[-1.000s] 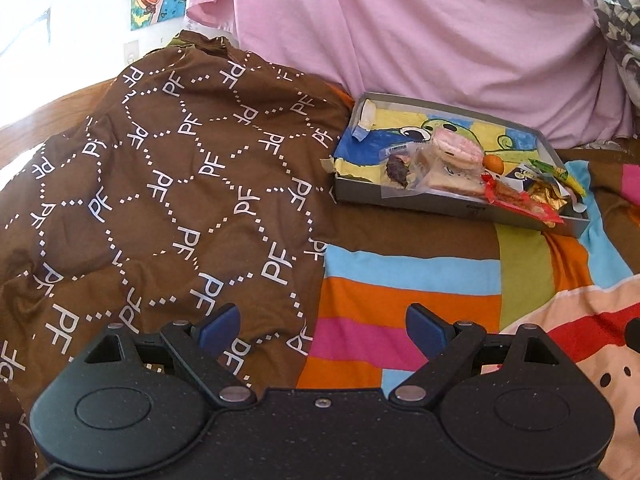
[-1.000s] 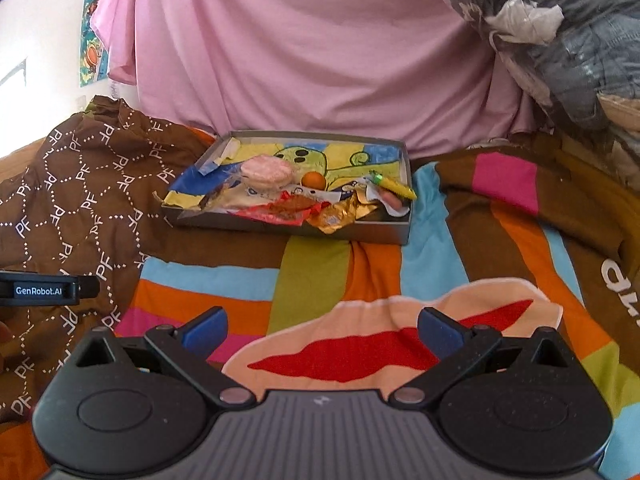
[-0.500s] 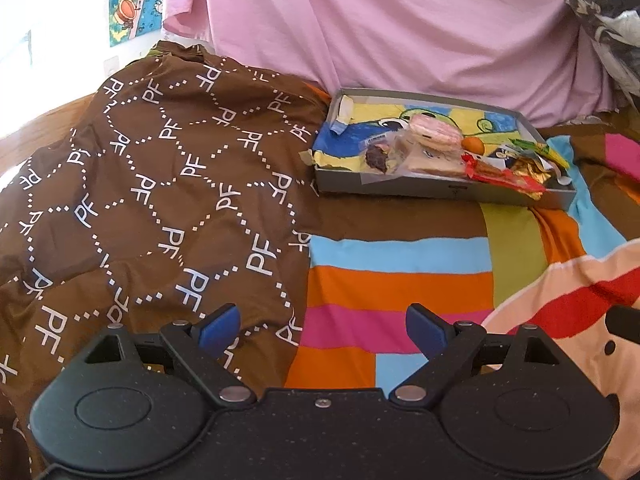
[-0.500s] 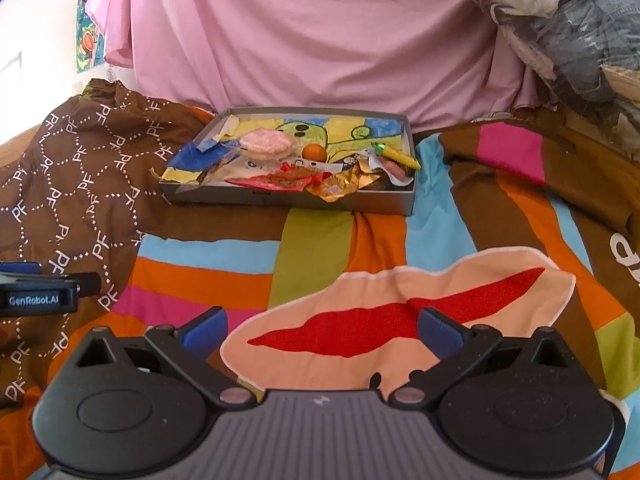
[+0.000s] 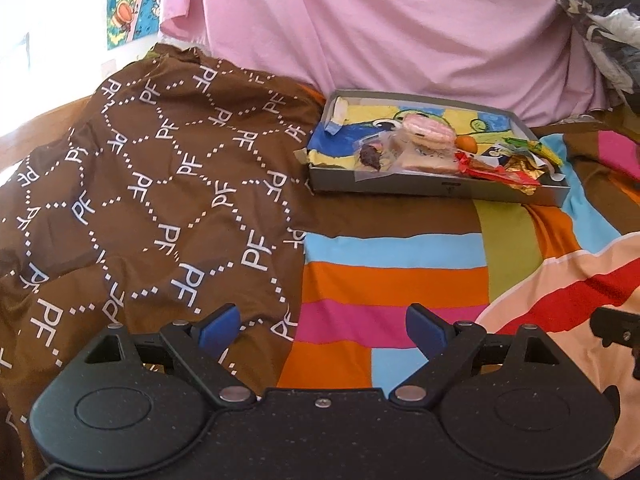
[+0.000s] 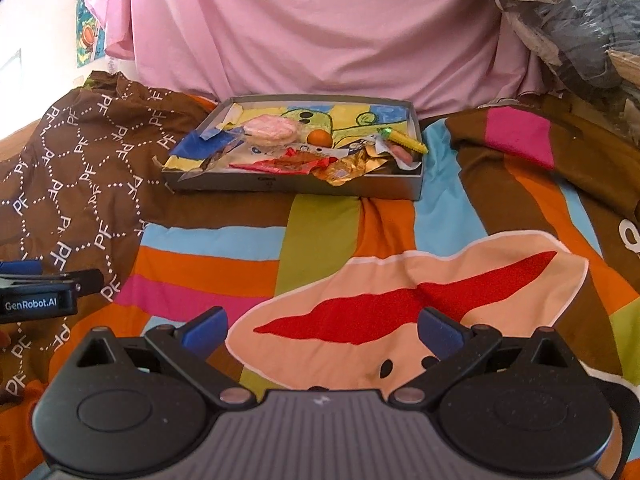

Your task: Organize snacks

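Note:
A shallow grey tray [image 5: 432,189] [image 6: 296,184] rests on the bed well ahead of both grippers. Several snacks lie in it: a pink round packet [image 5: 429,133] [image 6: 270,131], a small orange ball [image 5: 467,143] [image 6: 321,137], a red wrapper [image 6: 280,165], a gold wrapper [image 6: 348,168], a yellow-green stick [image 6: 404,141] and a clear bag with a dark piece [image 5: 372,156]. My left gripper [image 5: 322,330] is open and holds nothing, low over the blanket. My right gripper [image 6: 321,330] is open too, with nothing between its fingers.
A striped blanket [image 6: 320,240] covers the bed, with a brown patterned cloth [image 5: 160,184] bunched on the left. A pink sheet [image 6: 320,28] hangs behind the tray. Piled clothes [image 6: 576,20] sit at the back right. The left gripper's body [image 6: 36,300] shows at the right view's left edge.
Both grippers have drawn back from the tray, which looks smaller and farther now. Both stay open.

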`<state>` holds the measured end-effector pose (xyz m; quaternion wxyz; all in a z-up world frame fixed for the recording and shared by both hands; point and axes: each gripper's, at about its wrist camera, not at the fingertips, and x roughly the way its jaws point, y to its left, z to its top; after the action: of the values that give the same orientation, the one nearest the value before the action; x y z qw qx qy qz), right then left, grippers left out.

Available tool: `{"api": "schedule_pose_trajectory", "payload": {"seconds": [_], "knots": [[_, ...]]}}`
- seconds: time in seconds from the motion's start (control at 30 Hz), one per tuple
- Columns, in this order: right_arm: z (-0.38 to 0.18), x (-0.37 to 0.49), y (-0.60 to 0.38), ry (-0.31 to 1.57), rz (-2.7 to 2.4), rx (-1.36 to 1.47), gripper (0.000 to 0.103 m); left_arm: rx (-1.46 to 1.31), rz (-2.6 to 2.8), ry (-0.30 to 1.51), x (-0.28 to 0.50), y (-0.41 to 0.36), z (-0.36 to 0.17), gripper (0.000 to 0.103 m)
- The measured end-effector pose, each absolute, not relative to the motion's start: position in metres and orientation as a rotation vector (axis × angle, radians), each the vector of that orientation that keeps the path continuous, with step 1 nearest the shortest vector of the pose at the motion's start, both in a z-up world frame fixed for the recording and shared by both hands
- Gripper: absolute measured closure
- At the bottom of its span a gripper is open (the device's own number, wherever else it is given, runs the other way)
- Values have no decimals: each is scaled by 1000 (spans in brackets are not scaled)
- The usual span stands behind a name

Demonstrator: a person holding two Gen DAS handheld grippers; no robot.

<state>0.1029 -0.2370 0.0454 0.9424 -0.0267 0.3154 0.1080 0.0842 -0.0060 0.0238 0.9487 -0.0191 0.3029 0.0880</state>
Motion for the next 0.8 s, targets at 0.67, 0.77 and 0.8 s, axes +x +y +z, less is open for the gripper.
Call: {"api": "schedule_pose_trajectory", "payload": {"seconds": [0.67, 0.77, 0.8], "knots": [[38, 93, -234, 686, 236, -42, 0, -14, 145, 606, 68, -9, 17, 12], [38, 92, -234, 688, 235, -45, 0, -13, 138, 614, 64, -10, 15, 12], [38, 92, -234, 689, 233, -46, 0, -14, 137, 618, 63, -10, 14, 12]]}}
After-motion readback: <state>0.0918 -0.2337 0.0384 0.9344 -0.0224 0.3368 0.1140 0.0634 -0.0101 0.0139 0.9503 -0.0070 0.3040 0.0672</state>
